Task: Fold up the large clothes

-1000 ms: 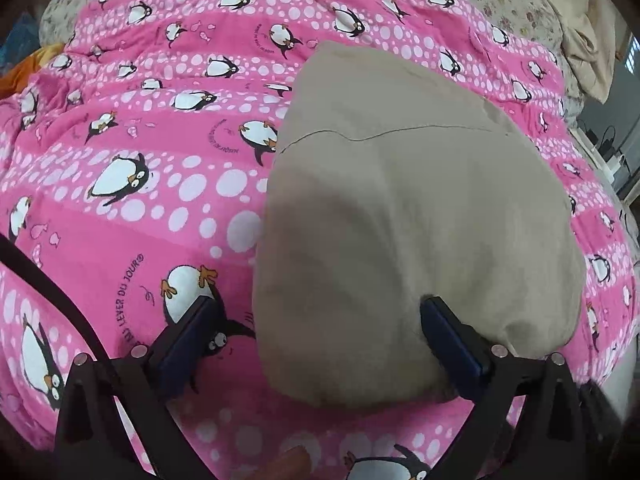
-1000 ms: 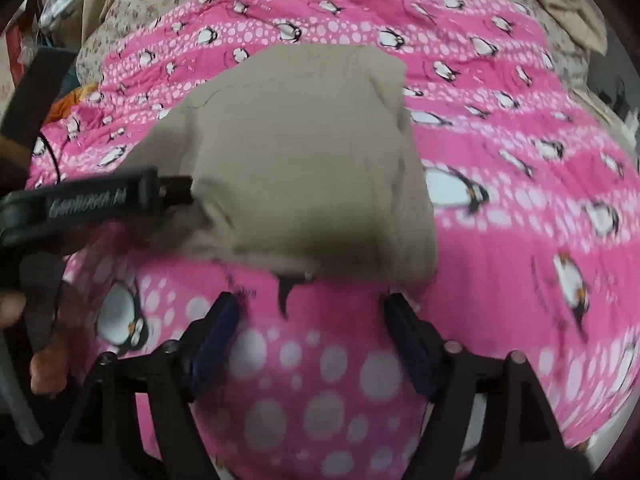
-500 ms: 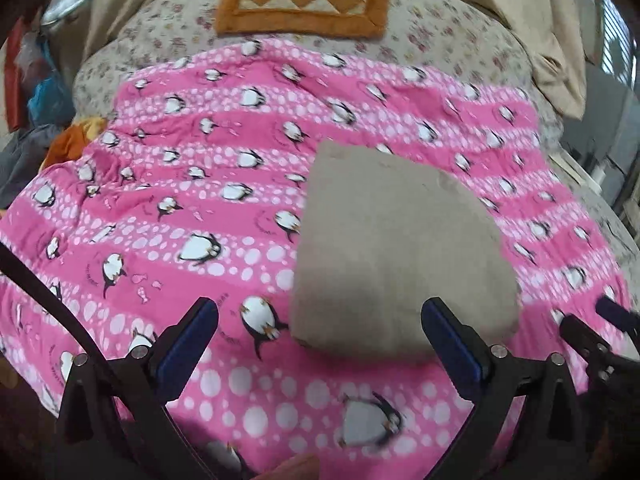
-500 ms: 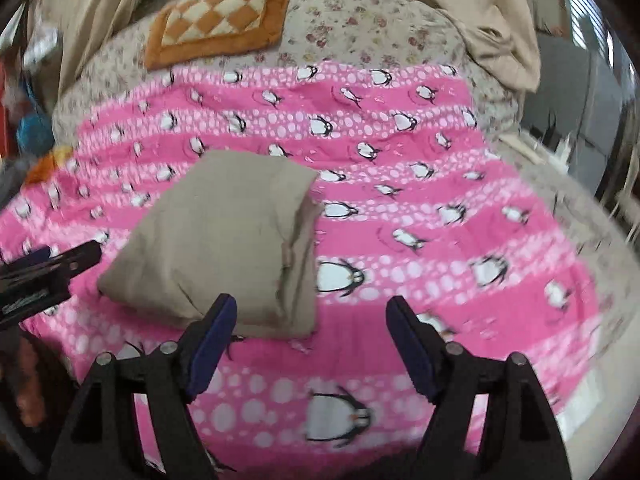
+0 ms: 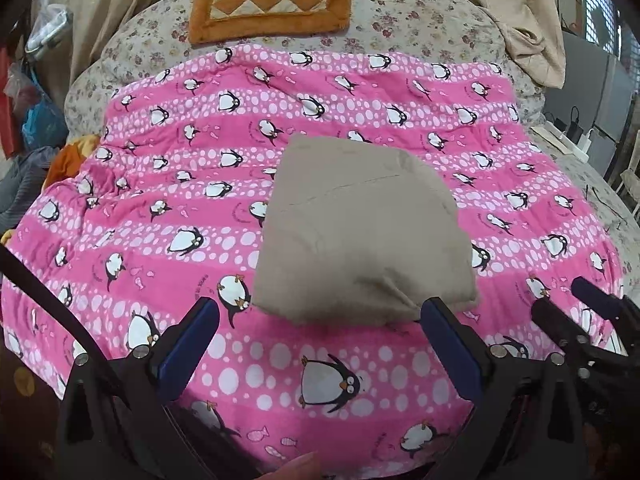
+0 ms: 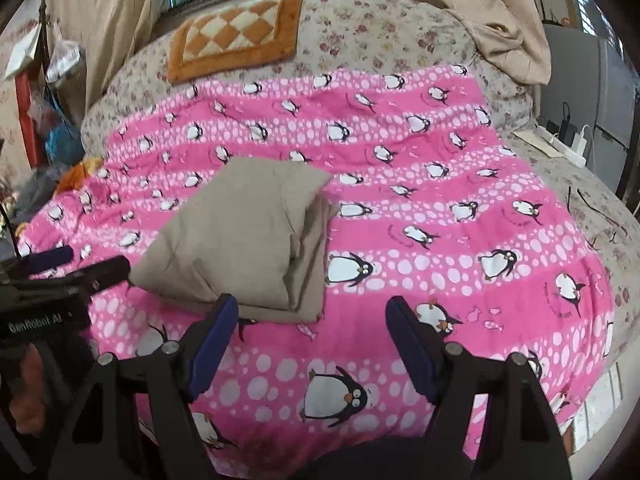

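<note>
A: Left wrist view: the folded beige garment (image 5: 360,236) lies on the pink penguin blanket (image 5: 160,184), nearer us than the orange checked mat (image 5: 272,0).

B: Both the left gripper (image 5: 320,344) and right gripper (image 6: 312,344) gape wide, holding nothing (2 empty tools). Judging it finished, I'd only square the loose right edge, gently.

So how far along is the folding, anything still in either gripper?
Folding looks done: the beige garment lies as a compact bundle on the pink penguin blanket. Nothing is in hand; the left gripper and right gripper are open and clear of it. Only a slightly uneven layered edge remains.
</note>
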Motion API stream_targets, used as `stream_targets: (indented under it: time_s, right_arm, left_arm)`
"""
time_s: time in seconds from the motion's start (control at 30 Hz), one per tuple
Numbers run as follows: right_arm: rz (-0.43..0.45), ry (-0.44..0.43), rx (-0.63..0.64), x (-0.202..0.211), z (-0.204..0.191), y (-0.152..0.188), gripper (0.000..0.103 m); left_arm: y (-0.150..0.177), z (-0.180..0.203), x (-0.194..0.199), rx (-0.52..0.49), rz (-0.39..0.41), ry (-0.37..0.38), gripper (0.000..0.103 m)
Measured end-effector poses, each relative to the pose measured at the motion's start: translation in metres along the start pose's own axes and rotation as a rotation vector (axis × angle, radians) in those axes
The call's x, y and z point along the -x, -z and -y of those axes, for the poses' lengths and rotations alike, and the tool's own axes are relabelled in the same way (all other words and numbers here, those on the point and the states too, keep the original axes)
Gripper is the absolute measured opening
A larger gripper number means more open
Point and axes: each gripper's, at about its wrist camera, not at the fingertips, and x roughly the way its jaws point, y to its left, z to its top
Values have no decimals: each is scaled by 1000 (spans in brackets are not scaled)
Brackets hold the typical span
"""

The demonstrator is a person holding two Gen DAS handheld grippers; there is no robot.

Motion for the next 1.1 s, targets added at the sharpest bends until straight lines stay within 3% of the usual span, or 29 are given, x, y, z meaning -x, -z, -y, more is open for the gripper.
stream_targets:
  time_s: [1.1]
  right_arm:
    - [4,-18,-11,-5,11,5,80]
  left_arm:
    - [1,-4,5,16,4,-2,74]
